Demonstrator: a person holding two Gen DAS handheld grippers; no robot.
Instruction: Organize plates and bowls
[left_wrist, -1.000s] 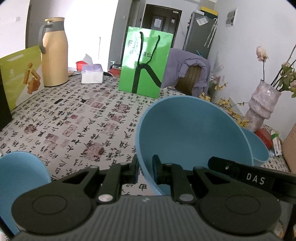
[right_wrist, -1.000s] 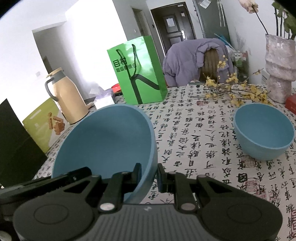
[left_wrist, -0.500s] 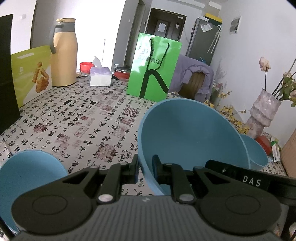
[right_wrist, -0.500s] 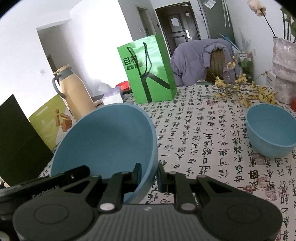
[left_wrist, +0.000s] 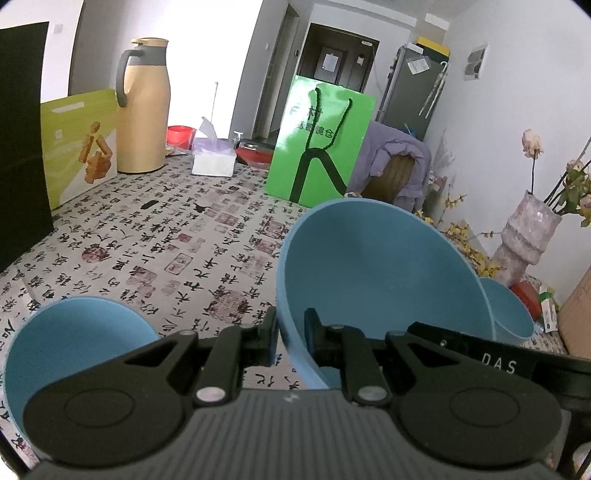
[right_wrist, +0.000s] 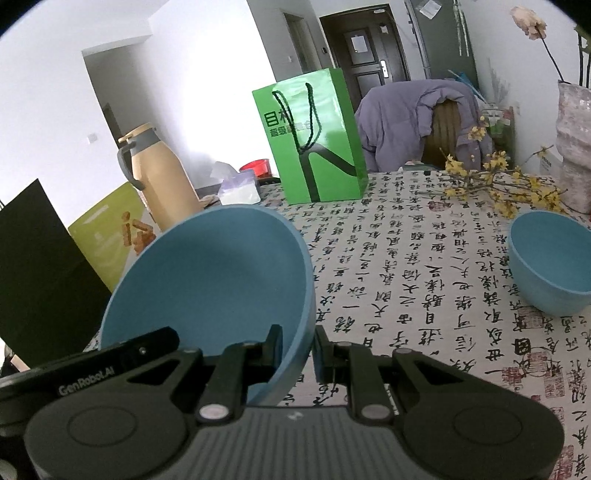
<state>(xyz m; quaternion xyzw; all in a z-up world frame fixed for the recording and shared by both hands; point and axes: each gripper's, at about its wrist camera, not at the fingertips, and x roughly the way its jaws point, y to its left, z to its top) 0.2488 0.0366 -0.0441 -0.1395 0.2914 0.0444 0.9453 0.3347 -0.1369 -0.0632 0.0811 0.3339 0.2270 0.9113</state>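
Note:
A large blue bowl (left_wrist: 376, 273) hangs tilted above the printed tablecloth, carried between both grippers. My left gripper (left_wrist: 290, 332) is shut on its left rim, and my right gripper (right_wrist: 297, 345) is shut on the right rim of the same bowl (right_wrist: 214, 280). Each view shows the other gripper's black body beside the bowl. A smaller blue bowl (left_wrist: 74, 350) sits at the lower left in the left wrist view. Another blue bowl (right_wrist: 550, 266) stands on the table to the right, partly hidden behind the carried bowl in the left wrist view.
At the back of the table stand a tan thermos jug (left_wrist: 142, 110), a tissue box (left_wrist: 214, 160) and a green paper bag (left_wrist: 319, 142). A vase with flowers (left_wrist: 528, 236) and yellow twigs (right_wrist: 498, 192) are at the right. A black board (right_wrist: 40, 280) stands at the left.
Both grippers have carried the large bowl leftwards over the table. The small bowl at the lower left shows more, and the right-hand bowl has slid toward the right edge.

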